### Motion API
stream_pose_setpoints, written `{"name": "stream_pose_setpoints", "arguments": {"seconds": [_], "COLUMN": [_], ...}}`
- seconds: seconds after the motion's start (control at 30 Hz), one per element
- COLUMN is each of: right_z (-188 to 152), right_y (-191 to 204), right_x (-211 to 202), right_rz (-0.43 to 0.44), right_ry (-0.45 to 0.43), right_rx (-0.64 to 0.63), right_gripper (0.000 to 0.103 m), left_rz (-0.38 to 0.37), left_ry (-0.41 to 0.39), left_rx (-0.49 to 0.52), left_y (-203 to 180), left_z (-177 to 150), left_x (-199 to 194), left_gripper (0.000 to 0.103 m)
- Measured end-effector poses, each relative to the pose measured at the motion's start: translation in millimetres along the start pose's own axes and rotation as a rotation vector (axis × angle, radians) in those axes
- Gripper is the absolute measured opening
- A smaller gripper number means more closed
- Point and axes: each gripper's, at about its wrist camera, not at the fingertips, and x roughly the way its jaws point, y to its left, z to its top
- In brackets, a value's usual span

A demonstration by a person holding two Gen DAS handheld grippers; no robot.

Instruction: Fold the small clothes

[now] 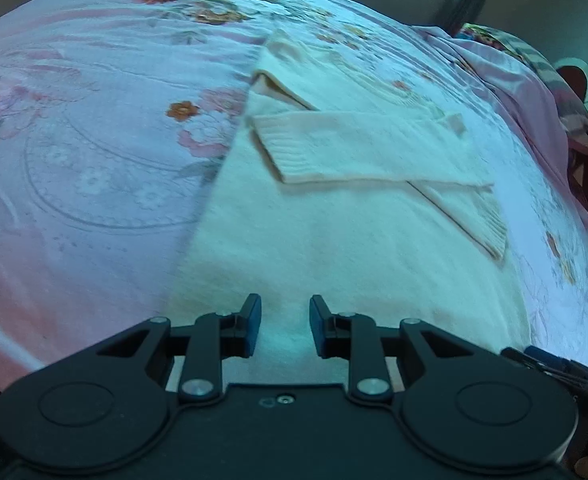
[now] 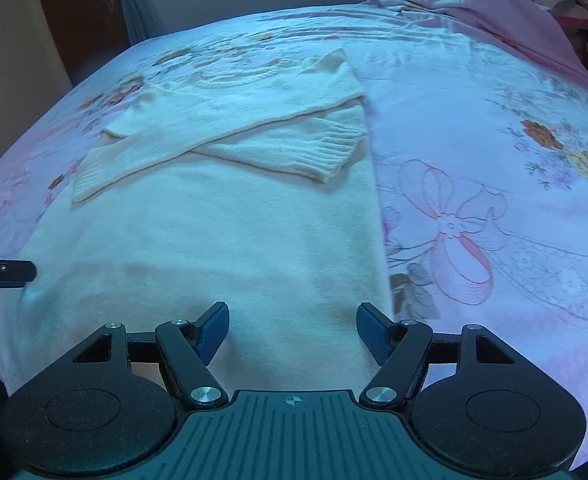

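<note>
A cream knitted sweater (image 2: 222, 240) lay flat on the floral pink bed (image 2: 493, 140), 2 sleeves crossed. Left tool (image 1: 285, 326) and right tool (image 2: 292, 330) hovered apart, empty, over its hem; next, likely grip and fold upward.

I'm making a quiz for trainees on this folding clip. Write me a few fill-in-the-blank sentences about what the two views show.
1. The cream sweater lies flat on a floral ____.
2. Both of its sleeves are folded across the ____ of the sweater.
3. Neither the left tool nor the right tool holds any ____.
4. The tool with the wider gap is the ____ one.

Missing words: bedspread; body; cloth; right
</note>
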Motion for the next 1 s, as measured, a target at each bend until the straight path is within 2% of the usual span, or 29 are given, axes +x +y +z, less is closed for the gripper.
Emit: {"name": "stream_pose_setpoints", "arguments": {"seconds": [0.13, 0.4, 0.53, 0.57, 0.6, 0.63, 0.73, 0.83, 1.0], "right_z": [1, -15, -24, -24, -23, -21, -15, -10, -9], "right_y": [-11, -29, -30, -30, -30, -31, -36, -41, -43], "right_x": [-3, -10, -12, -12, -13, -14, -13, -7, -6], "right_rz": [-0.018, -0.010, 0.001, 0.000, 0.008, 0.020, 0.022, 0.021, 0.025], "right_ry": [0.006, 0.066, 0.090, 0.089, 0.088, 0.090, 0.086, 0.099, 0.106], "right_rx": [0.017, 0.063, 0.071, 0.079, 0.089, 0.100, 0.121, 0.143, 0.164], "right_gripper": [0.070, 0.070, 0.069, 0.064, 0.051, 0.049, 0.049, 0.049, 0.049], "left_rz": [0.024, -0.007, -0.010, -0.005, -0.005, -0.001, 0.031, 0.032, 0.068], "left_ry": [0.007, 0.082, 0.090, 0.090, 0.086, 0.078, 0.066, 0.085, 0.073], "left_rx": [-0.012, -0.012, -0.020, -0.022, -0.027, -0.027, -0.019, -0.012, 0.036], "left_y": [10, 19, 22, 22, 22, 23, 26, 27, 17], "left_z": [4, -15, -20, -20, -18, -17, -9, -7, -12], "left_x": [-1, 3, 2, 2, 1, 0, -1, 6, 7], "left_gripper": [0.024, 0.024, 0.016, 0.015, 0.013, 0.013, 0.023, 0.023, 0.023]}}
